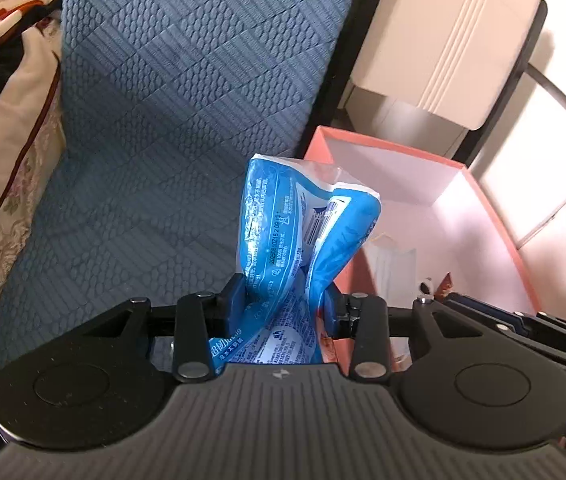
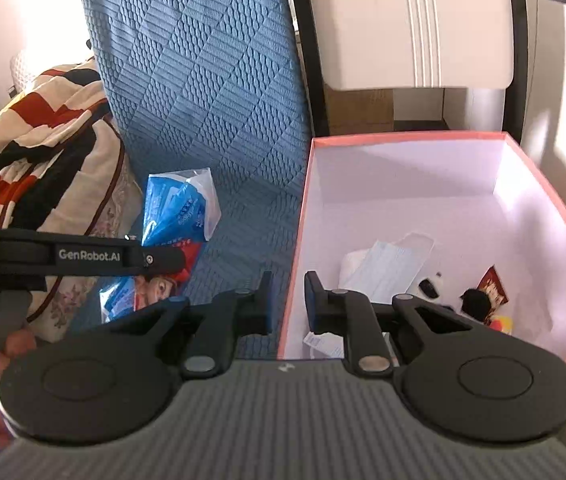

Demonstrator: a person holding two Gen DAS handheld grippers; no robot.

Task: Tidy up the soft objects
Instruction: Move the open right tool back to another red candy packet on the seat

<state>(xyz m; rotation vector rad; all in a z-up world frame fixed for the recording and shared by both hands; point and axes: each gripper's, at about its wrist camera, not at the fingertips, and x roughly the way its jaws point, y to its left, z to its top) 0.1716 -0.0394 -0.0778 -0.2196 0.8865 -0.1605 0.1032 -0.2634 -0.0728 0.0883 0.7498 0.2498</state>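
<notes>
Left gripper (image 1: 285,296) has its jaws clamped about halfway in on a blue tissue pack (image 1: 299,236), which sticks up crumpled between the pads, held over the blue quilted cover (image 1: 171,112) right at the box's left wall. The pink-rimmed box (image 2: 403,138) sits at 3 o'clock from that pack in the left wrist view, white inside, with its near wall edge directly beside the fingers.

Right gripper (image 2: 288,300) is nearly closed with nothing between the pads, just a narrow gap. It's straddling the box's left wall, one finger over the cover, the other over the box.

Inside the box at 4 o'clock from those fingertips: a face mask (image 2: 387,264), a small panda toy (image 2: 431,286) and a red packet (image 2: 493,290). The far half of the box floor is bare, plenty of room there. A patterned blanket (image 2: 43,152) crowds the cover at 9 o'clock.
</notes>
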